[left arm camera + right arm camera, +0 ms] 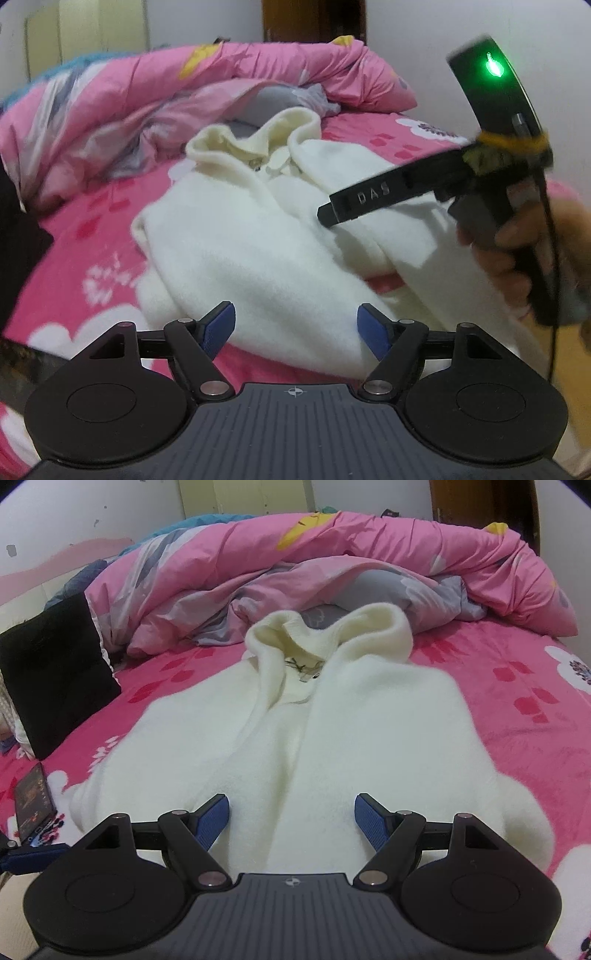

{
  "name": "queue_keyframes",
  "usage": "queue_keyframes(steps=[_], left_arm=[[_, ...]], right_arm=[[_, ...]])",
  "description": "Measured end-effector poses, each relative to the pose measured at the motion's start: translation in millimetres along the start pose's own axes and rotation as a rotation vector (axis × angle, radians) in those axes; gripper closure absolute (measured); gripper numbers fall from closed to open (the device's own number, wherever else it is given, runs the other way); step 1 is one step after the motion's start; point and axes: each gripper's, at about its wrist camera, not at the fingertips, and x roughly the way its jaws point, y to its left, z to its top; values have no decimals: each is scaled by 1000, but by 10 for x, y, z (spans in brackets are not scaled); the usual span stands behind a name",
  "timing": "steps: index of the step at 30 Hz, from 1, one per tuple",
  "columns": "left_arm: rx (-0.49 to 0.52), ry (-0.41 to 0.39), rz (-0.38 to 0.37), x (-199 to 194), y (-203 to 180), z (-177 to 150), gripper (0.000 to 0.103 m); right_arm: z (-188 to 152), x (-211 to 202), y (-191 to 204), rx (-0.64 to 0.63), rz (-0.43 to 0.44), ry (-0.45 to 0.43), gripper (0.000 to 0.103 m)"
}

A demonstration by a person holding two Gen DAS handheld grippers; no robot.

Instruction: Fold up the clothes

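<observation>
A cream-white fleece sweater (pixel 251 243) (pixel 351 723) lies spread on a pink bed sheet (pixel 517 701), with its high collar (pixel 332 631) at the far end. My left gripper (pixel 295 328) hovers open over the sweater's near edge, with nothing pinched between its blue pads. Over the sweater's near middle my right gripper (pixel 291 818) also stands open, holding no cloth. In the left wrist view a hand (pixel 517 254) holds the right gripper's handle, and one of its black fingers (pixel 354 203) reaches over the sweater's right side.
A bunched pink quilt (pixel 332 554) fills the back of the bed. A black garment (pixel 55 672) lies at the left, with a phone (pixel 35 797) on the sheet below it. Walls stand behind the bed.
</observation>
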Motion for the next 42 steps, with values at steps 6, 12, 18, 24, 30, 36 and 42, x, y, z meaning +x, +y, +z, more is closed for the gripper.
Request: queue_keyframes(steps=[6,12,18,24,30,36,42], left_arm=[[5,41,5,170,-111,34,26],[48,68,60,370,-220,0,23],[47,39,87,371,-199,-3,48],[5,-4,107,237,-88,24,89],[-30,-110,152,-27,52,120,91],[-14,-239,280,-221,406,449,92],[-23,-323,436,-125,1018,1024,93]], right_arm=[[-17,1,-100,69,20,-34,25],[-44,48,-142,108,31,-59,25],[-112,64,-170,119,47,-92,25],[-125,67,-186,138,60,-104,24],[-134,67,-199,151,70,-108,25],[-85,85,-175,135,64,-89,24],[-51,115,-219,163,77,-87,24]])
